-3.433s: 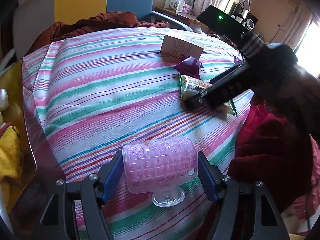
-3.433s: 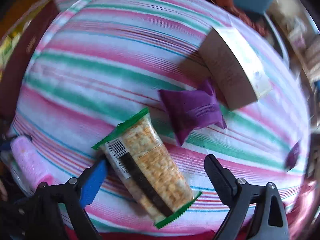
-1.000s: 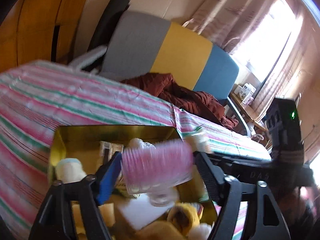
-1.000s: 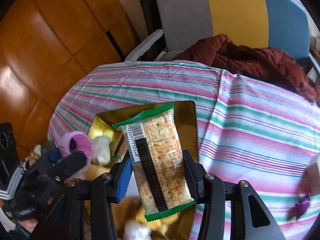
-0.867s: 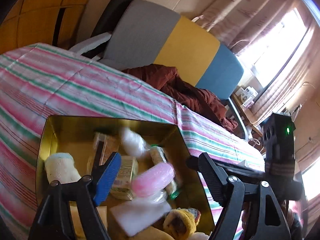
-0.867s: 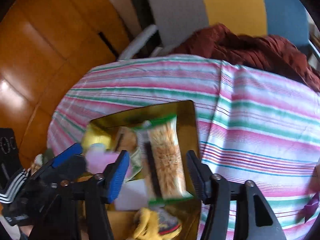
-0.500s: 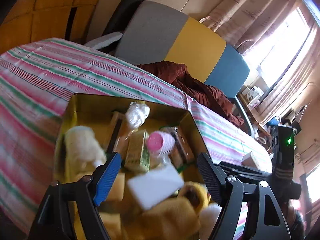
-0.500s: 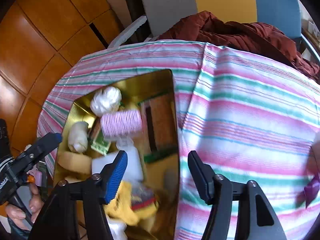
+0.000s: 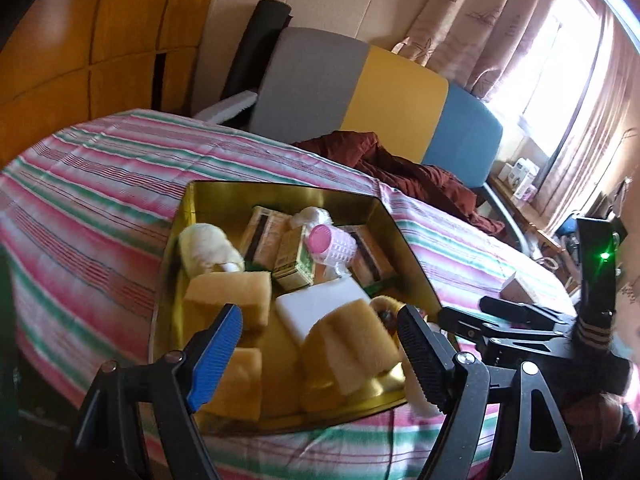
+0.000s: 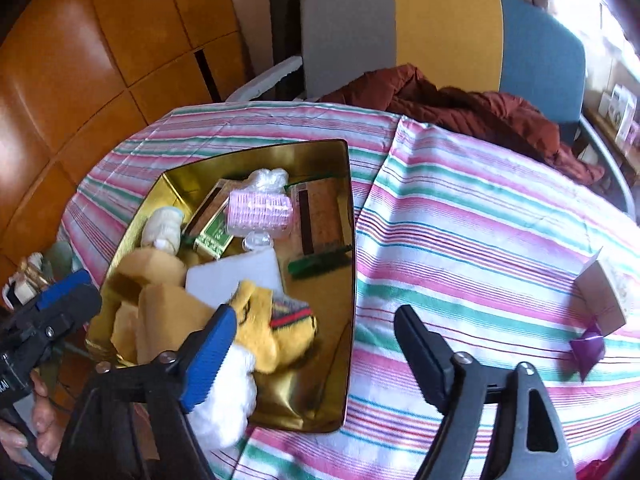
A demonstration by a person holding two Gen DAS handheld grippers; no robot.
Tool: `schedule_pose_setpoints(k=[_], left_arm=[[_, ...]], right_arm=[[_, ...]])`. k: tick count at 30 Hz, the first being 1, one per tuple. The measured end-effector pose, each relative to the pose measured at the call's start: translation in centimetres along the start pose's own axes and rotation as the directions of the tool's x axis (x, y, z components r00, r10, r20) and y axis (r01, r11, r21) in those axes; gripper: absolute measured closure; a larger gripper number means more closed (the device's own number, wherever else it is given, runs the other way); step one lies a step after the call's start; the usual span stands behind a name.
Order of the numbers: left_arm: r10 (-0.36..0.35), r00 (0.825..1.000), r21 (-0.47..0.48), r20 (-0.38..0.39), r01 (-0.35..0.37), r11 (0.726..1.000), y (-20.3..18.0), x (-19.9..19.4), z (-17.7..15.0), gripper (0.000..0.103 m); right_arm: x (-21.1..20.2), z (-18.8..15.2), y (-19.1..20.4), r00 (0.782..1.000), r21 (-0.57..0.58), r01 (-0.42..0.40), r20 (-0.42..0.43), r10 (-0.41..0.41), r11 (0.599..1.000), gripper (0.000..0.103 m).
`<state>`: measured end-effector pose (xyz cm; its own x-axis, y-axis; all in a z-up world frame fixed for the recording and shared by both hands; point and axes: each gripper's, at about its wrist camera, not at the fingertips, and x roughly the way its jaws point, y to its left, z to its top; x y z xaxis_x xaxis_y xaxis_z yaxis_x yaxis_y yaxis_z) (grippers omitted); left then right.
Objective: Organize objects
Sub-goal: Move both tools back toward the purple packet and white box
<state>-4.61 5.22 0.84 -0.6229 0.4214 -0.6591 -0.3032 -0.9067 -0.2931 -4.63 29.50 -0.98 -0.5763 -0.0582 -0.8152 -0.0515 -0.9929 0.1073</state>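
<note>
Glossy gold metal tin on matt striped cloth; porous yellow sponges.

both wrist cams angled down, close over gold tin, l from front, r from right side

Gold tin is sitting packed: sponges, pink roller, packets and a yellow sock are filling it, leaving little open floor. Striped tabletop right of the tin is lying bare as far as the small carton and purple wrapper. Chair with brown garment is blocking the far edge.
</note>
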Motion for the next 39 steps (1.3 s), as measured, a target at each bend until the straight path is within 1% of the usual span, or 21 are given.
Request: schedule_pose_setpoints(k=[4,8,15,24,32,35,39], left_arm=[[0.084,0.996,0.054,0.039,-0.086,0.995,-0.8,-1.1,-1.2,0.022],[0.12,0.991,0.083,0.051,-0.124,0.989,-1.5,-1.6,-2.1,0.022],[0.132,0.991,0.104,0.036,-0.135,0.985,-2.3,-1.6,-3.1,0.021],[0.138,0.99,0.128,0.014,-0.138,0.982,-3.2,-1.3,-3.9,0.021],[0.136,0.991,0.142,0.01,-0.136,0.981,-3.6,-1.2,-4.1,0.021],[0.132,0.991,0.151,0.012,-0.132,0.98,-3.9,-1.3,-4.1,0.021],[0.125,0.992,0.16,0.011,-0.125,0.979,-4.3,-1.2,-4.1,0.021]], right_arm=[[-0.6,-1.1,0.4,1.0,-0.006,0.017,0.018,-0.016,1.0,0.019],[-1.0,-2.2,0.5,0.999,-0.005,0.026,0.025,-0.025,1.0,0.019],[-1.7,-3.5,0.1,0.998,0.006,0.045,0.041,-0.046,0.999,0.019],[-2.2,-4.1,-1.0,0.996,0.038,0.062,0.061,-0.064,0.997,0.019],[-1.9,-4.7,-2.6,0.995,0.066,0.084,0.04,-0.086,0.994,0.019],[-1.6,-5.0,-3.6,0.993,0.083,0.116,0.019,-0.118,0.99,0.019],[-1.5,-5.4,-5.4,0.991,0.122,0.136,-0.001,-0.136,0.983,0.019]])
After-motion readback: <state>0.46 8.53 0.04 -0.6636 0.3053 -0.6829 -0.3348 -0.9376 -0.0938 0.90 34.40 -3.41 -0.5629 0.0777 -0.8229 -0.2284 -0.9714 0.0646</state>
